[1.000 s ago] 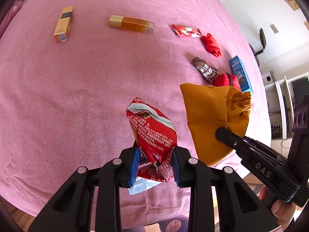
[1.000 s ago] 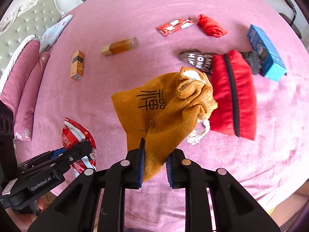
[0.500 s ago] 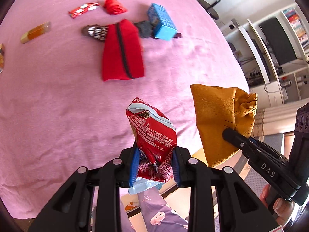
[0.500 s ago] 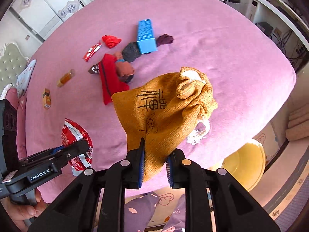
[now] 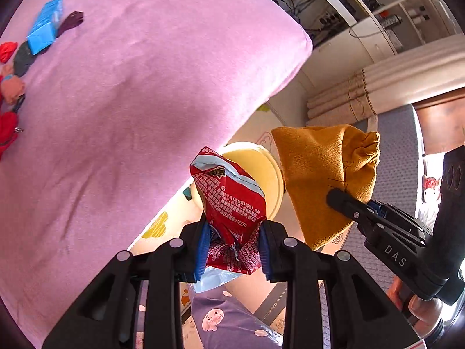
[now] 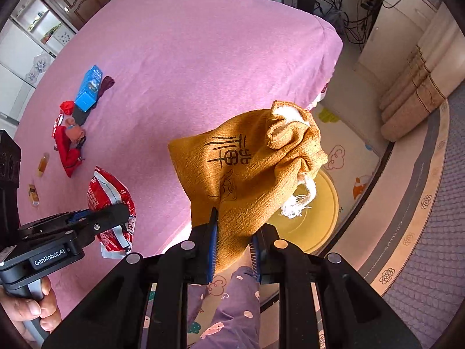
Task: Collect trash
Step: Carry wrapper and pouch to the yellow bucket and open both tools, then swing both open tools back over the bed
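Two things are in my jaws right now. My left gripper (image 5: 232, 244) has its jaws squeezed on a red snack wrapper (image 5: 229, 195), and the wrapper sticks up past the tips. My right gripper (image 6: 234, 247) has its jaws pinched on the bottom edge of an orange cloth pouch (image 6: 247, 168), and the pouch stands up with its tied mouth at the top.

The thing that matters most is the yellow bin (image 6: 316, 212) on the floor, just past the edge of the pink bed (image 5: 130, 87). In the left view, the yellow bin (image 5: 261, 168) sits right behind the wrapper, so I think the left gripper is very near being over it. In the right view, the bin peeks out from behind the pouch, a bit to the right.

I think the wrapper goes first. I would need to open the left jaws over the bin's middle. If I let go too near the bed side, the light wrapper could miss the rim.

More bits lie far back on the bed, like a blue box (image 6: 88, 88).
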The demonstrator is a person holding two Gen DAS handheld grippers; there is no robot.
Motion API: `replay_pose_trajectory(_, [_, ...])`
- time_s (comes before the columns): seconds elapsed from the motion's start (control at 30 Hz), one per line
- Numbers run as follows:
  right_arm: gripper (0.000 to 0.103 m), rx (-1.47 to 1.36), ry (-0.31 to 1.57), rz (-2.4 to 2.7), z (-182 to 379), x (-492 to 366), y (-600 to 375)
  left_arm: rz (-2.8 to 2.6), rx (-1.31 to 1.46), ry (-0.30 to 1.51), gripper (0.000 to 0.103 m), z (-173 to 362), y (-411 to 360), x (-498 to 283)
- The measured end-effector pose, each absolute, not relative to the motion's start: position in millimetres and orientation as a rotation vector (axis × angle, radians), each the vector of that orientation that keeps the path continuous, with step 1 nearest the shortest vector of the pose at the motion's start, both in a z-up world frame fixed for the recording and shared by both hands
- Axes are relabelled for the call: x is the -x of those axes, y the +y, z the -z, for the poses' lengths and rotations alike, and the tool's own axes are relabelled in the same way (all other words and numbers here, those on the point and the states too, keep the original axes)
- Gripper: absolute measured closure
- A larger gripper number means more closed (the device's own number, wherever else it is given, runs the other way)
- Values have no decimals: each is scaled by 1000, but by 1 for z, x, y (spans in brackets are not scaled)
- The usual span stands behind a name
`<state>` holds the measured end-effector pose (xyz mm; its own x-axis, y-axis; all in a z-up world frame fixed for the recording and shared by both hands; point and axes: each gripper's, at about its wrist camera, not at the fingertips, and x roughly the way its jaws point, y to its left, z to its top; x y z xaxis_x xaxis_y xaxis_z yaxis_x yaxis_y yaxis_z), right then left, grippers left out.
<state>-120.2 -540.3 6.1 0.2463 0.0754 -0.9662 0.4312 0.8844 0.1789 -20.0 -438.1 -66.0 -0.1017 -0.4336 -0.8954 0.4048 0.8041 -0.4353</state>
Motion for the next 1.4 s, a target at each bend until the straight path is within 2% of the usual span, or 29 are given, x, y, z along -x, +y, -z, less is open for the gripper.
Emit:
replay_pose_trajectory(0.23, [84, -548, 1342, 310, 14, 153, -592, 814, -92, 1593, 74, 103, -523, 55])
replay_pose_trajectory(0.5, [83, -564, 1373, 330, 32, 164, -622, 833, -159, 1666, 71, 134, -550, 69])
replay_pose_trajectory(0.53, [80, -572, 1375, 330, 33, 164, -623, 822, -164, 1677, 65, 137, -552, 68])
replay_pose_trajectory(0.6, [78, -583, 1390, 332, 38, 165, -626, 792, -145, 1695, 31, 141, -554, 65])
replay_pose_trajectory(0.63, [73, -584, 1390, 340, 39, 166, -628, 788, -125, 1694, 28, 142, -552, 64])
replay_pose_trajectory(0.73, [61, -592, 1379, 358, 39, 171, -632, 783, -133, 1699, 25, 144, -556, 64])
replay_pose_trajectory(1.1, [61, -617, 1359, 377, 32, 170, -630, 768, -126, 1679, 25, 136, -546, 59])
replay_pose_trajectory(1.4, [61, -543, 1332, 301, 11, 133, -590, 723, -63, 1620, 25, 111, -499, 35])
